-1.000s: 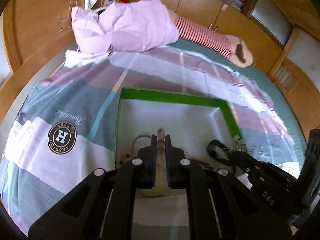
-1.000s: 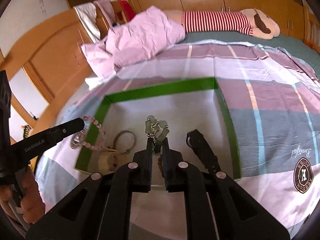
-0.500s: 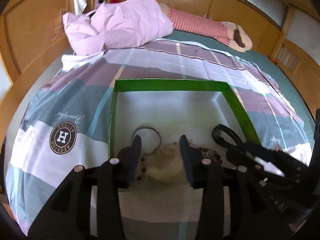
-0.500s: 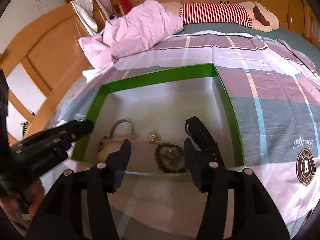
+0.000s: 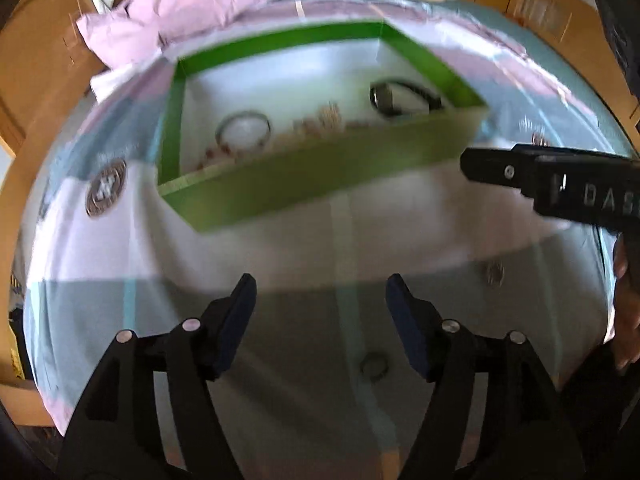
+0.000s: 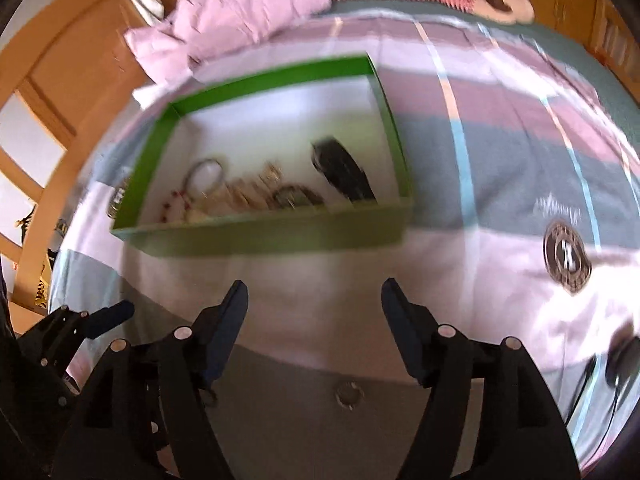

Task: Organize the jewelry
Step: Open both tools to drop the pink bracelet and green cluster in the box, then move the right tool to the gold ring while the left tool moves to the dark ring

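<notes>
Though blur smears its jewelry [image 6: 256, 192], the green box [image 5: 320, 168] shows — near wall hiding some

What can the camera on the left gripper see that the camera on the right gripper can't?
Only the left view shows a small ring lying on the bedspread near the other gripper's finger.

Only the right view shows a dark cable at the right edge.

Both show the green box with a black watch and a bangle inside, a pink pillow, and a ring lying loose between open, empty jaws.
</notes>
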